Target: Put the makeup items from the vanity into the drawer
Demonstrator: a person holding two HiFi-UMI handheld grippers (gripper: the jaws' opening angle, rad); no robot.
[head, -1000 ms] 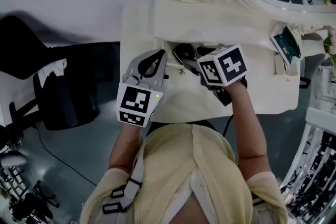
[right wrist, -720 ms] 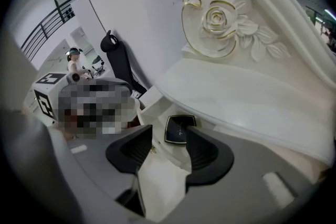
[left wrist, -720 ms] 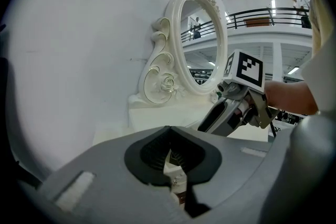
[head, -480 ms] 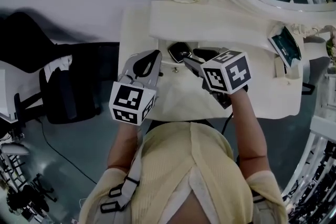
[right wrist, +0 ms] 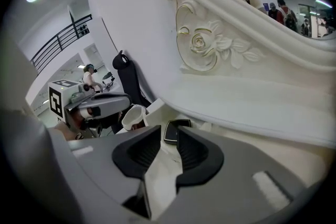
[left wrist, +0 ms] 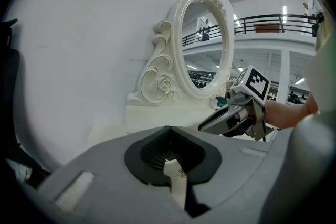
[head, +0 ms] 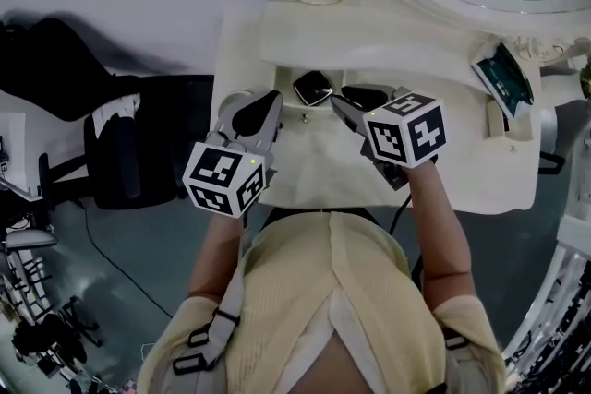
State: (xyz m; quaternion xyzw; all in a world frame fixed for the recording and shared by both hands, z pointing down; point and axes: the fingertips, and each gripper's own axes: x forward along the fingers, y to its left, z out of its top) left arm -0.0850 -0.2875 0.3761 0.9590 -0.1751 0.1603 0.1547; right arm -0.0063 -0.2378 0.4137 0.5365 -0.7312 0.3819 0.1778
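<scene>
Two part-closed jaws of the right gripper [right wrist: 167, 147], just narrowed on nothing, point at the flat black square compact [right wrist: 176, 126] lying just ahead in what seems the small cream drawer [head: 300, 111], the left gripper [head: 268, 103], jaws together, flanking its other side.

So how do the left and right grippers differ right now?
The left gripper has its jaws together; the right gripper has them apart, having just been closing. The right gripper looks at the black compact, the left gripper toward the mirror. Both hold nothing.
</scene>
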